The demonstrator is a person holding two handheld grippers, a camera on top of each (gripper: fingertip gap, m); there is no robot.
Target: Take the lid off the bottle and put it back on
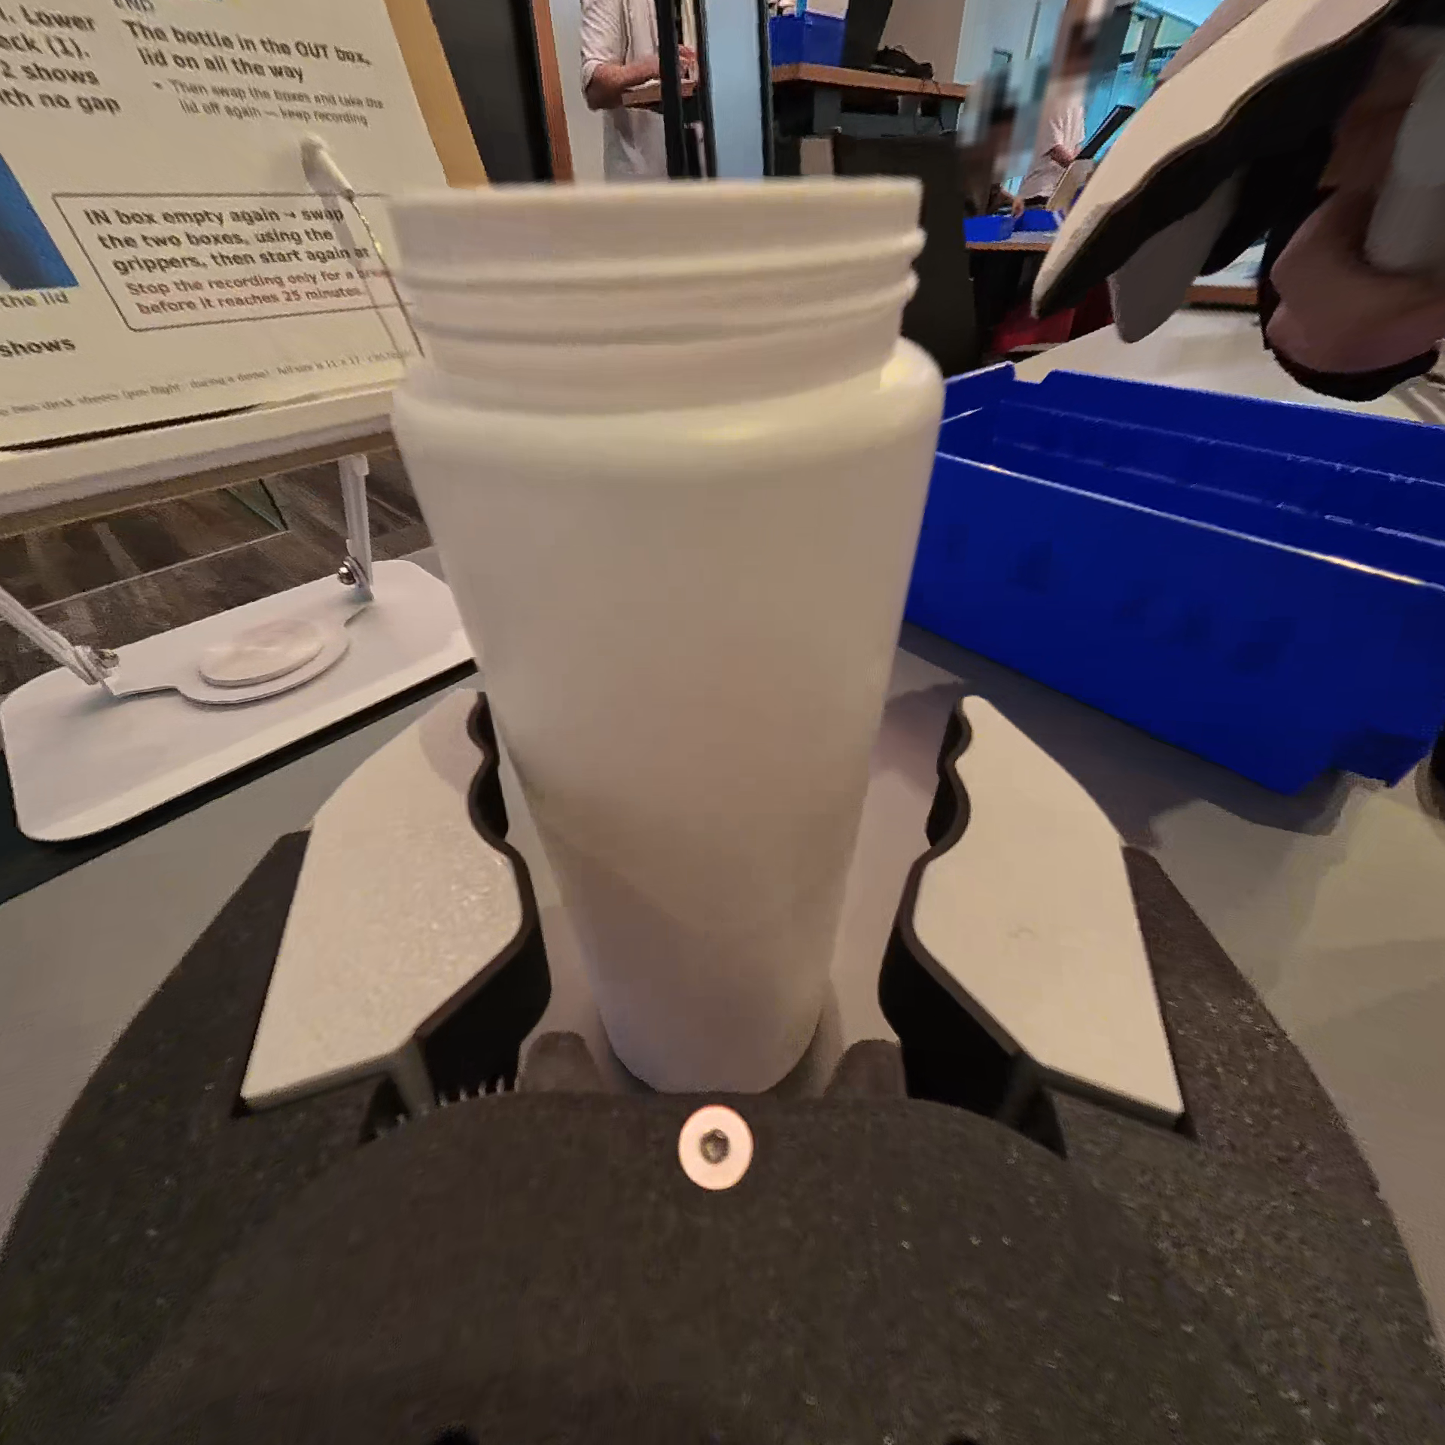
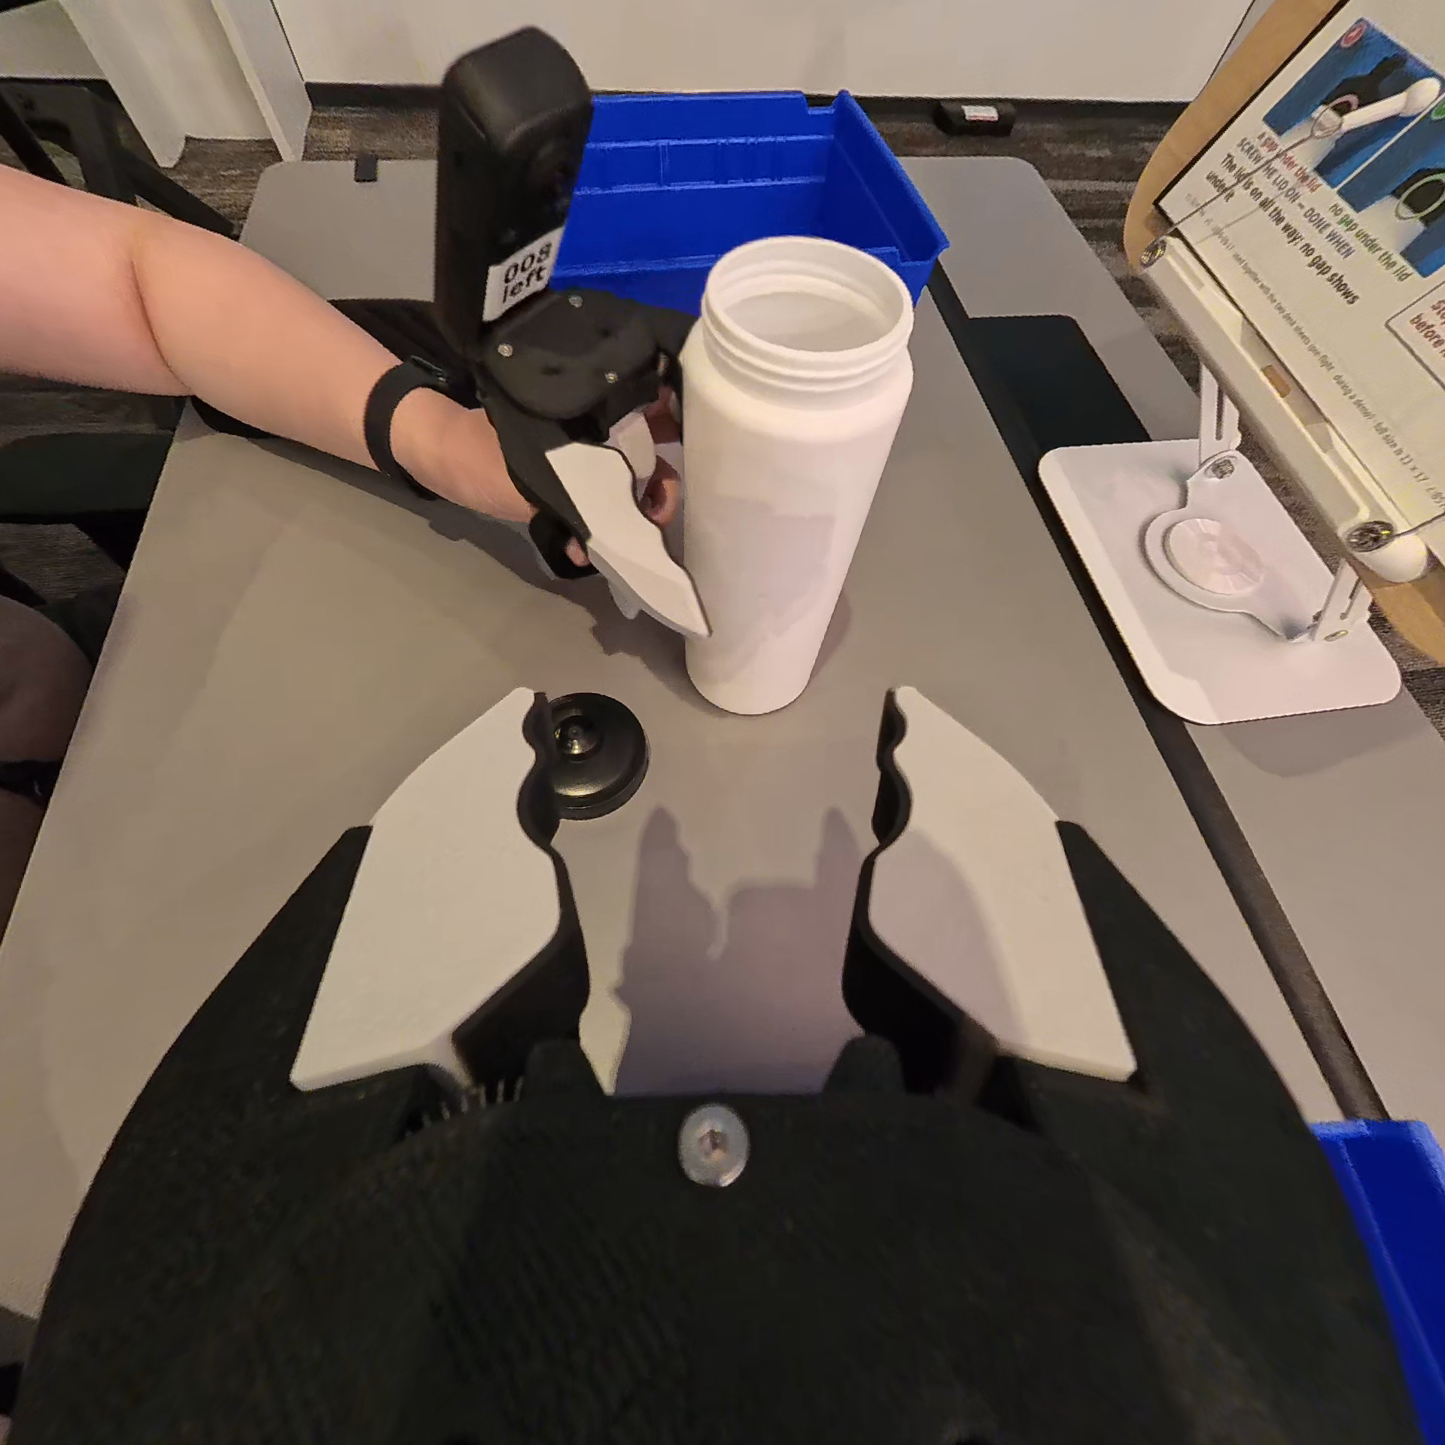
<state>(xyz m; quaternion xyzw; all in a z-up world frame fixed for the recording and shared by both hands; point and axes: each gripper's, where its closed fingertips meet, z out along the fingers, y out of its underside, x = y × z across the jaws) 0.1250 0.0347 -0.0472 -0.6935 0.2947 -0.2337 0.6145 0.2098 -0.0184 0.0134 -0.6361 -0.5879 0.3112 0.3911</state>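
Observation:
A tall white bottle (image 1: 680,625) stands upright on the grey table (image 2: 313,704), its threaded mouth open and without a lid. My left gripper (image 1: 718,704) is open around the bottle's lower body: its left finger touches the bottle and a gap shows at the right finger. In the right wrist view the bottle (image 2: 782,485) stands mid-table with the left gripper's near finger (image 2: 625,532) in front of it. The black lid (image 2: 602,766) lies on the table beside my right gripper's left fingertip. My right gripper (image 2: 711,696) is open and empty above the table, just short of the bottle.
A blue bin (image 2: 743,180) stands behind the bottle; it also shows in the left wrist view (image 1: 1173,563). A white stand base (image 2: 1220,579) holding an instruction board sits at the right. Another blue bin's corner (image 2: 1384,1251) shows near right. A person's arm (image 2: 234,328) reaches in from the left.

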